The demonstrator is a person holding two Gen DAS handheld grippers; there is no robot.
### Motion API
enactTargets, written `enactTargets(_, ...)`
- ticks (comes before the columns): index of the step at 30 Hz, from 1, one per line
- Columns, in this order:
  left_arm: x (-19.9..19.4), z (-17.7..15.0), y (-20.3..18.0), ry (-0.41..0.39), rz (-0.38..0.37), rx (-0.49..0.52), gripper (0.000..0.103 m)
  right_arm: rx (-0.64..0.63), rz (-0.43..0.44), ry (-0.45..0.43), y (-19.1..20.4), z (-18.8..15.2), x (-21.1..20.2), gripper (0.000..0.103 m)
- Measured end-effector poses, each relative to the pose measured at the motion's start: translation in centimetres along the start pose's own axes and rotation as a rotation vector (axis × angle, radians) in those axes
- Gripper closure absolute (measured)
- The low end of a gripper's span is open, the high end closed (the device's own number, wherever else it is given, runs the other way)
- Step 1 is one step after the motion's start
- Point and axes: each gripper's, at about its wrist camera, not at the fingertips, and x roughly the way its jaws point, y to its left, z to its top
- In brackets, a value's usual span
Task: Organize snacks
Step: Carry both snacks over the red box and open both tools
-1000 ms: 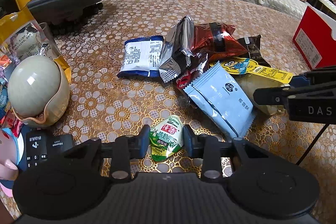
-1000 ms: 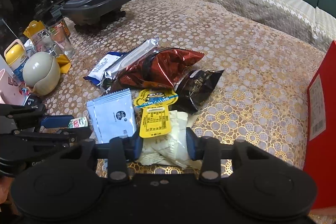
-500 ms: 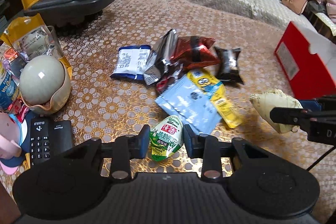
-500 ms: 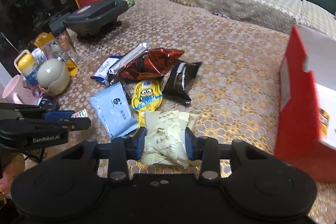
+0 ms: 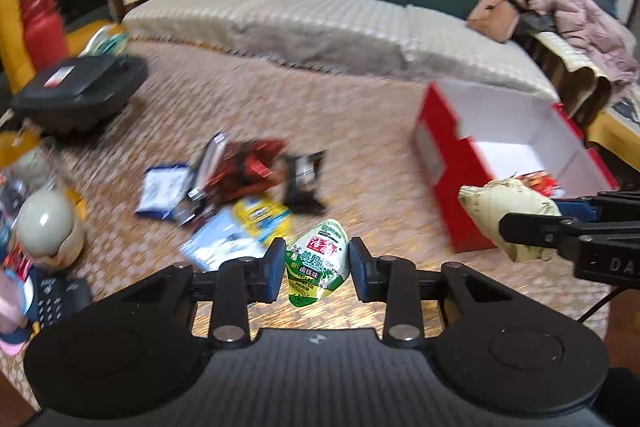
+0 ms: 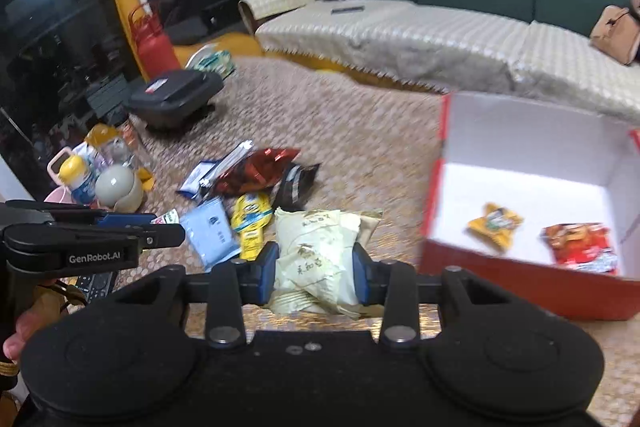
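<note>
Snacks, counted: six packets [image 6: 256, 183] lie heaped on the table [image 6: 360, 131], two rest in the red box [image 6: 520, 279]. My left gripper [image 5: 316, 263] clamps one green pouch [image 5: 316, 261]; my right gripper [image 6: 314, 269] clamps one cream packet [image 6: 316, 251].

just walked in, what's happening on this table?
A person is sorting snacks with a handheld gripper in each hand. The left gripper is shut on a small green packet; the right gripper is shut on a cream packet. Both are held off the table beside the open red box, which holds two packets. More snacks lie loose.
</note>
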Motion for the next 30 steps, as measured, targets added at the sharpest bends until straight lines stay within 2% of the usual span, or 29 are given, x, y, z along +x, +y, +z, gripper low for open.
enactTargets(8, -0.3, 3.0, -7.4, -0.031, -0.058, 0.087, 0.07, 0.021, -0.081, -0.062, -4.8, 0.5, -3.6, 0.066)
enactTargets(18, 2.3, 5.6, -15.3, -0.022, -0.099, 0.163, 0.07, 0.064, -0.191, -0.087, -11.9, 1.0, -5.7, 0.066)
enactTargets(30, 8.2, 7.1, -20.8, 0.048, -0.1, 0.243, 0.07, 0.072, -0.283, -0.036, -18.3, 1.6, -3.4, 0.066)
